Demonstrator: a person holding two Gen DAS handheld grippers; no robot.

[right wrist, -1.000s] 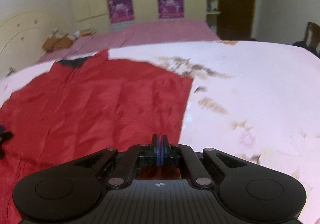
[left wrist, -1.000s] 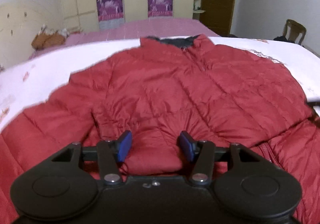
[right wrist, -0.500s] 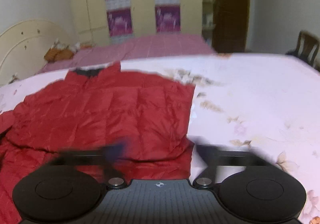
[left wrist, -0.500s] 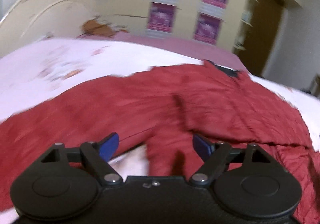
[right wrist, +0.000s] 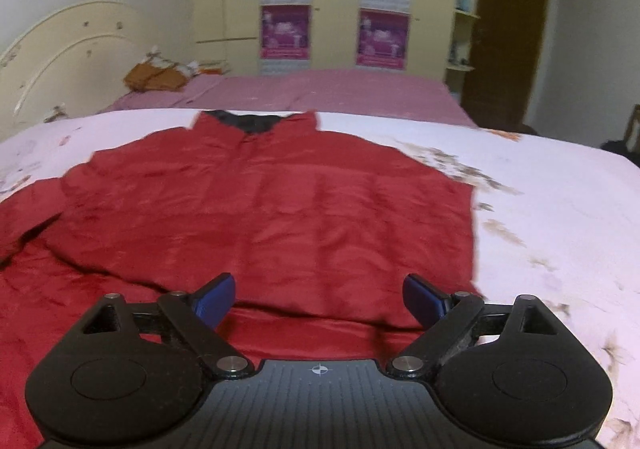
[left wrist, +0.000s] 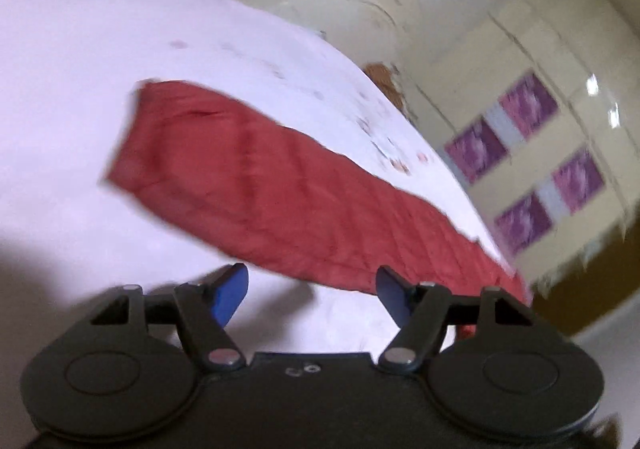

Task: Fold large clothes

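A red quilted jacket [right wrist: 280, 209] lies flat on the pale floral bedspread [right wrist: 552, 217], its dark collar at the far end and its right side folded inward. My right gripper [right wrist: 318, 299] hovers open over the jacket's near hem with nothing between its blue pads. In the tilted, blurred left wrist view the jacket's left sleeve [left wrist: 272, 189] stretches out across the bedspread [left wrist: 64, 97]. My left gripper [left wrist: 312, 295] hangs just short of the sleeve's near edge, its jaws closing a little, empty and over bare sheet.
A second bed with a pink cover [right wrist: 340, 93] stands behind, with a brown bundle [right wrist: 154, 77] on it. A cream headboard [right wrist: 68, 57] is at the left. A wardrobe with purple posters [right wrist: 336, 1] and a brown door [right wrist: 512, 33] fill the back wall.
My right gripper let go of the jacket's folded edge, opened wide and drew back. My left gripper swung left off the jacket body toward the outstretched sleeve, rolling so its view tilts.
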